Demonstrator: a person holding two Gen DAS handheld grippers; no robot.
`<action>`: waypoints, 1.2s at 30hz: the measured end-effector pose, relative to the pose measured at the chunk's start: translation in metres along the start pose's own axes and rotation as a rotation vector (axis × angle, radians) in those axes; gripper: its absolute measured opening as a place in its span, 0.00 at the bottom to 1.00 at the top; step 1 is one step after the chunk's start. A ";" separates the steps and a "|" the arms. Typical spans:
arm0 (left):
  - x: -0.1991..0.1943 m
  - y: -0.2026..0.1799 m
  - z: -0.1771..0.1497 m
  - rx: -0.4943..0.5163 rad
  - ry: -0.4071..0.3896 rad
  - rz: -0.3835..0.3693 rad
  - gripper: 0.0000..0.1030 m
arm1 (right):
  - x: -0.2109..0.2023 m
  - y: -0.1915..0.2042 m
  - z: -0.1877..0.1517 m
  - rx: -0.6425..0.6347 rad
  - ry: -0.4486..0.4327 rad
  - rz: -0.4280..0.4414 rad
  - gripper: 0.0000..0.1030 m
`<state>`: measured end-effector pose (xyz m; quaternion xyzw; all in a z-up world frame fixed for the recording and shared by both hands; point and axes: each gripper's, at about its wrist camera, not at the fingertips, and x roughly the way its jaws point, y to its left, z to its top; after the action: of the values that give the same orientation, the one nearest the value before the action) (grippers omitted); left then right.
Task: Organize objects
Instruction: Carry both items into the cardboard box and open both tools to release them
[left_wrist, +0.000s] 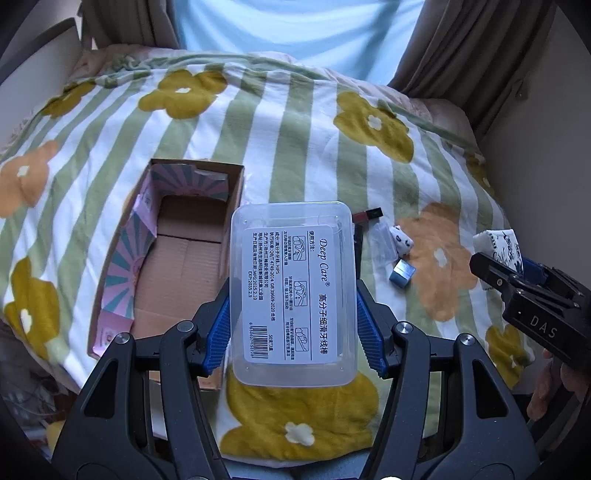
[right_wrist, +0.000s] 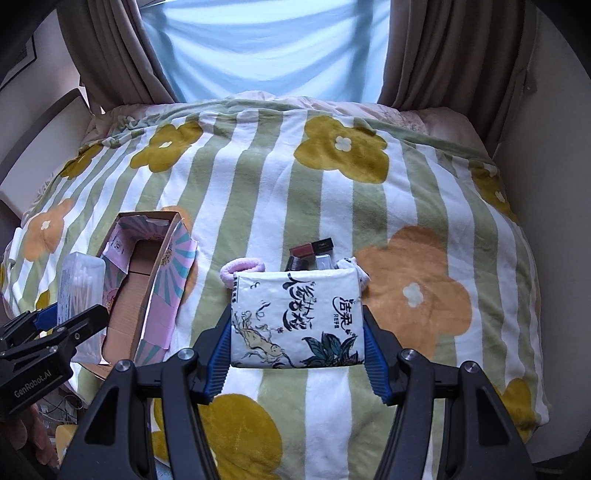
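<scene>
I am holding the clear plastic case (left_wrist: 293, 291) in the left tongs (left_wrist: 293, 295) and the tissue pack (right_wrist: 297, 319) in the right tongs (right_wrist: 297, 332), both above the bed (right_wrist: 258, 192). The cardboard box (left_wrist: 184, 258) is still empty, and several small items (left_wrist: 400, 254) are lying outside.
</scene>
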<state>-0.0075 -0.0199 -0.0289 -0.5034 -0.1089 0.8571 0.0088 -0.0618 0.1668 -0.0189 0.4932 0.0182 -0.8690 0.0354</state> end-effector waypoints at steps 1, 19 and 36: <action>-0.001 0.007 0.002 -0.005 -0.002 0.004 0.55 | 0.002 0.009 0.006 -0.012 -0.003 0.007 0.56; 0.047 0.164 -0.004 -0.170 0.146 0.085 0.55 | 0.100 0.195 0.085 -0.253 0.075 0.144 0.56; 0.156 0.180 -0.016 -0.052 0.326 0.080 0.55 | 0.254 0.283 0.075 -0.391 0.269 0.173 0.56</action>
<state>-0.0535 -0.1739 -0.2056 -0.6399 -0.1080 0.7605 -0.0210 -0.2335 -0.1317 -0.1974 0.5879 0.1482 -0.7693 0.2015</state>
